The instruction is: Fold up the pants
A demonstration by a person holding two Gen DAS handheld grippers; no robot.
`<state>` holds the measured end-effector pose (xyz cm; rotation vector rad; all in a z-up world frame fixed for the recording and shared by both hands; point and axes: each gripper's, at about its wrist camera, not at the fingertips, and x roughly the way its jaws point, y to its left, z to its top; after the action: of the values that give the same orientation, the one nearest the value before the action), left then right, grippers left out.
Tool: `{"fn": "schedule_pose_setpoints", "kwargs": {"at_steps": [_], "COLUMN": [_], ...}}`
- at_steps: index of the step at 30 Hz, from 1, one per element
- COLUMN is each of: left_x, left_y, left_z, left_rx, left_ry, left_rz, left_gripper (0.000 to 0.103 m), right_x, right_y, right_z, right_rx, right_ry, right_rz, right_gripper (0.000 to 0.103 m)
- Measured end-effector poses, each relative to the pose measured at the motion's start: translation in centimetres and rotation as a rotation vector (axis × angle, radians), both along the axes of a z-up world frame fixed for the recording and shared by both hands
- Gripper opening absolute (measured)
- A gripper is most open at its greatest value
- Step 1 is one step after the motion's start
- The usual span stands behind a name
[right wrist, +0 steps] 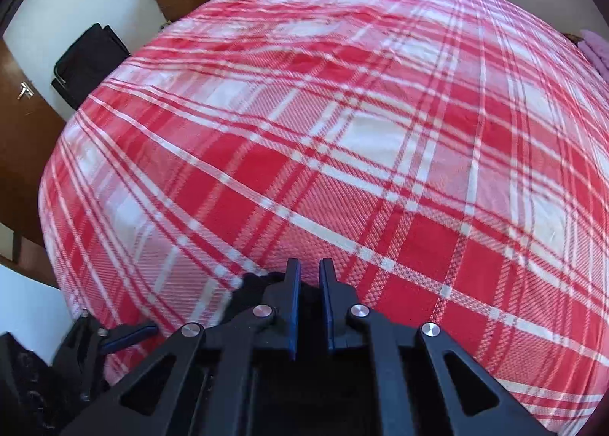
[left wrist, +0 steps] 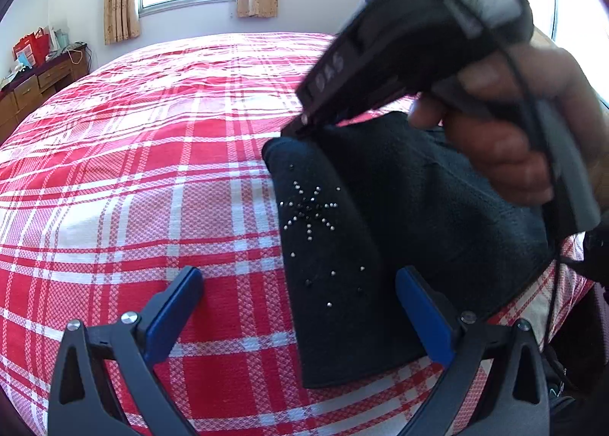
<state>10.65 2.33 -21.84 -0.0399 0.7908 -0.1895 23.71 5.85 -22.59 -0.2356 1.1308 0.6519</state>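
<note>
The black pants [left wrist: 380, 245] lay folded on the plaid bed [left wrist: 152, 169]. The right gripper [right wrist: 309, 276] pinched their edge, nearly closed; the left gripper [left wrist: 300, 302] gaped wide, empty. Only the left view showed their studs.

text: blurred embossed letters, perhaps "DAS", not surely readable | on: side of the right gripper [left wrist: 304, 123] body, at 1 o'clock in the left wrist view | right wrist view: no readable text | other labels, numbers, signs: none legible

Bare plaid bedspread [left wrist: 152, 154] stretching left, black pants [left wrist: 361, 245] heaped right, dresser [left wrist: 34, 85] beyond
</note>
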Motion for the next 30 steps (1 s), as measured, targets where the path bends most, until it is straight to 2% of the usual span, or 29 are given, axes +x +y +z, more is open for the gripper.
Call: {"fn": "schedule_pose_setpoints", "kwargs": {"at_steps": [6, 9, 10, 13, 15, 18, 22, 25, 27, 30], "left_x": [-0.1, -0.1, -0.2, -0.2, -0.1, 0.0, 0.1, 0.3, 0.6, 0.9], "left_y": [-0.1, -0.2, -0.2, -0.5, -0.5, -0.5, -0.3, -0.9, -1.7, -1.5], "left_z": [-0.2, 0.0, 0.2, 0.7, 0.8, 0.9, 1.6, 2.0, 1.6, 1.1], "left_rx": [0.003, 0.002, 0.005, 0.022, 0.022, 0.011, 0.006, 0.011, 0.034, 0.022], "left_ry": [-0.006, -0.004, -0.007, -0.021, -0.021, -0.017, -0.043, -0.053, -0.032, -0.017], "left_rz": [0.0, 0.004, 0.006, 0.008, 0.009, 0.011, 0.016, -0.006, -0.022, -0.026], "left_gripper": [0.103, 0.103, 0.103, 0.103, 0.103, 0.103, 0.103, 0.103, 0.103, 0.103], "right_x": [0.4, 0.6, 0.5, -1.1, -2.8, -5.9, -10.8, -14.0, -14.7, -15.5], "right_y": [-0.6, -2.3, -3.2, -6.2, -8.6, -12.3, -17.3, -19.7, -20.4, -21.3], "right_z": [-0.3, 1.3, 2.2, 4.9, 6.2, 6.9, 5.7, 3.6, 2.0, 1.7], "right_rx": [0.049, 0.143, 0.17, 0.2, 0.208, 0.165, 0.15, 0.137, 0.11, 0.161], "right_ry": [0.016, 0.013, 0.003, -0.054, -0.077, -0.116, -0.134, -0.094, -0.087, -0.132], "right_rz": [-0.029, -0.079, -0.098, -0.114, -0.102, -0.131, -0.158, -0.123, -0.133, -0.127], "right_gripper": [0.01, 0.018, 0.022, 0.053, 0.054, 0.054, 0.054, 0.054, 0.054, 0.054]}}
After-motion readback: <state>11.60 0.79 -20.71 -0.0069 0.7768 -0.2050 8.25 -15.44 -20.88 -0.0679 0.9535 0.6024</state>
